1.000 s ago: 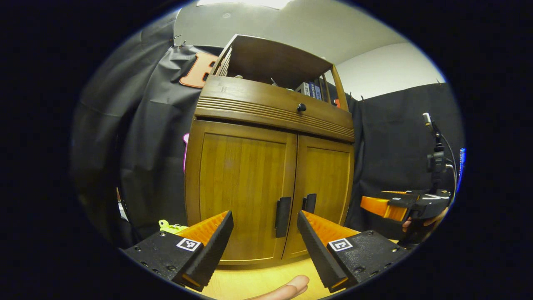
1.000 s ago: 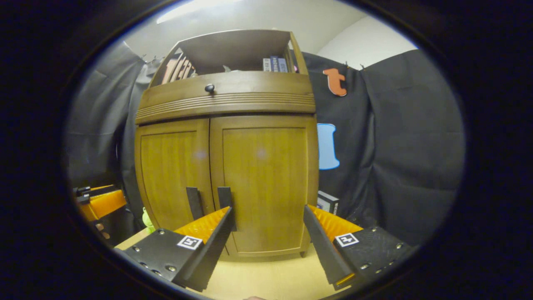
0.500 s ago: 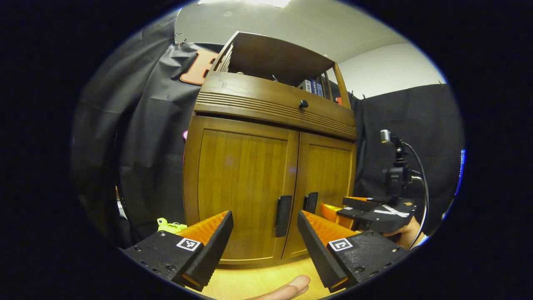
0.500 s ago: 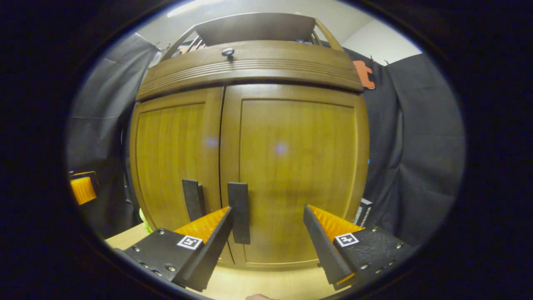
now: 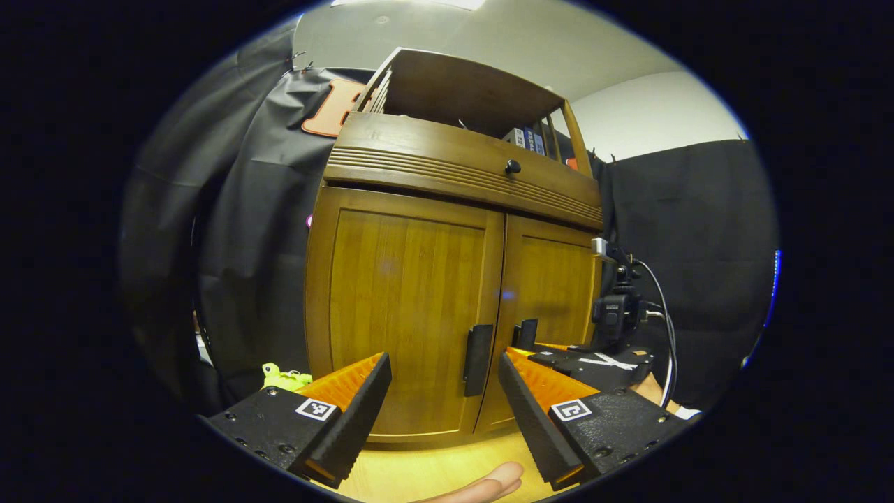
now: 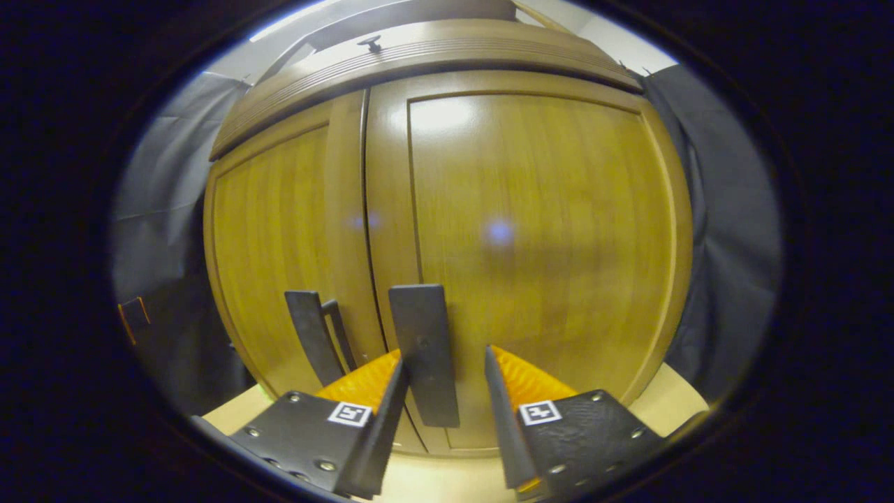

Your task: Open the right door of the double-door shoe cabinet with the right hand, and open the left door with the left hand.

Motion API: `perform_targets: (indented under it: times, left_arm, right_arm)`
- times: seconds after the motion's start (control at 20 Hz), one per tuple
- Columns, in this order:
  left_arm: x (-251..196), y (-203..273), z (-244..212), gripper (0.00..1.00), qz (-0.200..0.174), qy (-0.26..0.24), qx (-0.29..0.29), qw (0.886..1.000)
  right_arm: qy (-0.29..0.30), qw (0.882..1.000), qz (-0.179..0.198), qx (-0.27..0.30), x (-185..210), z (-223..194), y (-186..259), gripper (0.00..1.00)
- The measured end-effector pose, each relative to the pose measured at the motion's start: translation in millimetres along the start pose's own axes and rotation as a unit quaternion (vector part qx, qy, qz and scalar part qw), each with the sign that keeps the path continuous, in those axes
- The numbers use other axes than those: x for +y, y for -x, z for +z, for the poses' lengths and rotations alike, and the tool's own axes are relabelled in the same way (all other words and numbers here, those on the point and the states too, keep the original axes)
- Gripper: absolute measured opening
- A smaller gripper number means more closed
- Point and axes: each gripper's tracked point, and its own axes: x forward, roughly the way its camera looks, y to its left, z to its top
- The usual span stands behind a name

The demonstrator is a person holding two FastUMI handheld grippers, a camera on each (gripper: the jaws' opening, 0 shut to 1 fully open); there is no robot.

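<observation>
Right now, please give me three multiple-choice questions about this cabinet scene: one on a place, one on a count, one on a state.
1. Where is the right door's handle?
A. between the right gripper's fingers
B. far above them
C. behind the cabinet

2. How many black handles are on the two doors?
A. one
B. two
C. four

3. What is the state of the left door?
A. wide open
B. removed
C. closed

Answers:
1 A, the handle stands in the gap between the open fingers.
2 B, one on each door, beside the middle seam, the left one at.
3 C, it lies flush with the right door.
</observation>
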Motion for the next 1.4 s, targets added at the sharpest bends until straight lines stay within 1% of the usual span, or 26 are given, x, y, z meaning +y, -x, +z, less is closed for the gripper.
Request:
perform_targets:
  times: [0.05,0.1,0.15,0.2,0.3,0.35,0.4,0.45,0.5,0.55,0.6,0.65,0.7,0.75,0.8,0.9,0.95,1.0,1.1,1.25,1.3,1.35,1.4]
  left_arm:
    - [0.0,-0.8,-0.4,0.96,0.001,0.0,0.002,1.0]
    - [-0.1,-2.0,-2.0,0.96,0.001,0.001,0.003,1.0]
    - [0.1,-2.8,-3.0,0.96,0.002,0.001,0.006,1.0]
    - [0.4,-4.8,-4.2,0.96,0.001,0.002,0.008,1.0]
    - [1.0,-6.4,-6.9,0.96,0.003,0.004,0.014,1.0]
    - [1.9,-6.5,-7.8,0.96,0.004,0.003,0.017,1.0]
    - [3.1,-7.2,-8.3,0.92,0.007,0.001,0.016,1.0]
    - [4.3,-8.0,-6.1,0.92,0.01,-0.007,0.013,1.0]
    - [6.4,-7.6,-4.3,0.92,0.016,-0.012,0.008,1.0]
    - [8.8,-7.0,-2.7,0.92,0.021,-0.012,0.005,1.0]
    - [10.3,-7.3,-3.4,0.92,0.025,-0.009,0.004,1.0]
    - [10.5,-7.2,-3.6,0.96,0.024,-0.007,0.006,1.0]
    - [9.7,-7.6,-4.8,0.92,0.022,-0.006,0.006,1.0]
    - [8.5,-7.4,-5.7,0.96,0.02,-0.007,0.007,1.0]
    - [8.6,-7.1,-6.2,0.92,0.021,-0.007,0.008,1.0]
    - [7.4,-7.2,-5.5,0.92,0.02,-0.005,0.01,1.0]
    - [6.6,-6.9,-6.0,0.96,0.019,-0.005,0.01,1.0]
    - [6.5,-6.7,-6.1,0.96,0.019,-0.006,0.01,1.0]
    - [7.3,-5.8,-4.3,0.96,0.02,-0.005,0.008,1.0]
    - [10.4,-5.7,-4.1,0.96,0.026,-0.006,0.007,1.0]
    - [9.9,-5.9,-4.2,0.96,0.026,-0.006,0.007,1.0]
    - [9.7,-7.3,-4.9,0.96,0.026,-0.005,0.008,1.0]
    - [9.8,-8.1,-5.4,0.96,0.026,-0.005,0.009,1.0]
  right_arm:
    - [0.011,1.0,0.009,0.002,5.5,-2.4,-5.4,0.5]
    - [0.028,1.0,0.001,-0.008,3.2,3.6,3.9,0.4]
    - [0.034,0.999,-0.001,-0.002,2.0,-1.2,-4.6,0.31]
    - [0.03,1.0,0.0,-0.003,1.0,-1.9,-5.2,0.34]
    - [0.024,1.0,0.013,0.005,4.4,-5.5,-4.0,0.27]
    - [0.027,0.999,0.02,0.006,5.0,-5.4,-1.7,0.31]
    - [0.022,1.0,0.019,0.004,4.9,-5.0,-2.1,0.3]
    - [0.023,1.0,0.016,0.002,4.5,-5.7,1.3,0.3]
    - [0.031,0.999,0.012,0.004,3.9,-6.4,3.1,0.34]
    - [0.038,0.999,0.011,0.006,3.1,-7.6,5.0,0.3]
    - [0.032,0.999,0.012,0.01,1.2,-8.6,5.9,0.3]
    - [0.022,1.0,0.015,0.012,2.6,-7.9,8.3,0.2]
    - [0.029,0.999,0.021,0.016,4.9,-8.9,13.2,0.2]
    - [0.033,0.999,0.025,0.017,4.1,-9.6,17.8,0.2]
    - [0.03,0.999,0.03,0.018,3.5,-9.5,22.0,0.19]
    - [0.025,0.999,0.039,0.018,1.0,-12.9,32.2,0.19]
    - [0.027,0.999,0.042,0.015,-0.3,-11.9,38.4,0.19]
    - [0.026,0.999,0.044,0.014,-0.9,-13.1,43.6,0.19]
    - [0.033,0.998,0.048,0.01,-2.2,-9.4,46.6,0.19]
    - [0.025,0.998,0.056,0.015,-1.1,-12.5,46.7,0.19]
    - [0.025,0.998,0.061,0.016,-0.7,-13.0,45.2,0.15]
    - [0.026,0.997,0.069,0.016,0.0,-13.2,45.9,0.19]
    - [0.023,0.997,0.076,0.017,1.0,-11.6,46.6,0.19]
